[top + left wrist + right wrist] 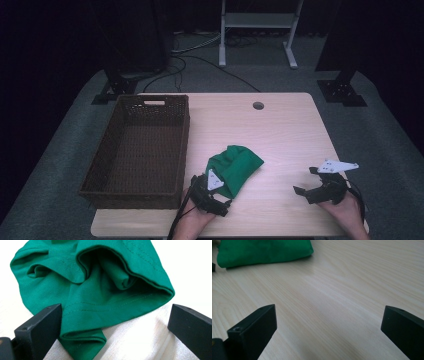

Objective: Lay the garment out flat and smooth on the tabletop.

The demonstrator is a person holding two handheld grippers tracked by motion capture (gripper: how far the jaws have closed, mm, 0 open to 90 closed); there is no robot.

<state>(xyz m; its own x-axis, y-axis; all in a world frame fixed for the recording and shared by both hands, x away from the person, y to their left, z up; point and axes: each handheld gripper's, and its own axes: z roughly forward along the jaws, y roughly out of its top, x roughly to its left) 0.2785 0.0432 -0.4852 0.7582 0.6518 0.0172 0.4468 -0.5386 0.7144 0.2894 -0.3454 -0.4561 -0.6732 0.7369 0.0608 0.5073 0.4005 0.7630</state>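
From the high view, a green cloth lies bunched up on the table, near the front and just right of a brown basket. The basket looks empty, so the cloth may be meant to go in there. The left claw sits at the near edge of the cloth, as if getting ready to grab it. The right claw waits well apart, over bare wood, likely so it is out of the way. The table is pale wood with a small round hole near the back. It stands on grey carpet in a dark room, with cables and a white stand behind it. In the left gripper view, the left claw is wide open with its jaws on both sides of a folded edge of the cloth. The left jaw seems to touch the cloth, and nothing is pinched yet. The cloth is soft and wrinkly with a sewn hem. In the right gripper view, the right claw is wide open too and holds nothing. Smooth wood lies under it, and the cloth is far off at the top.
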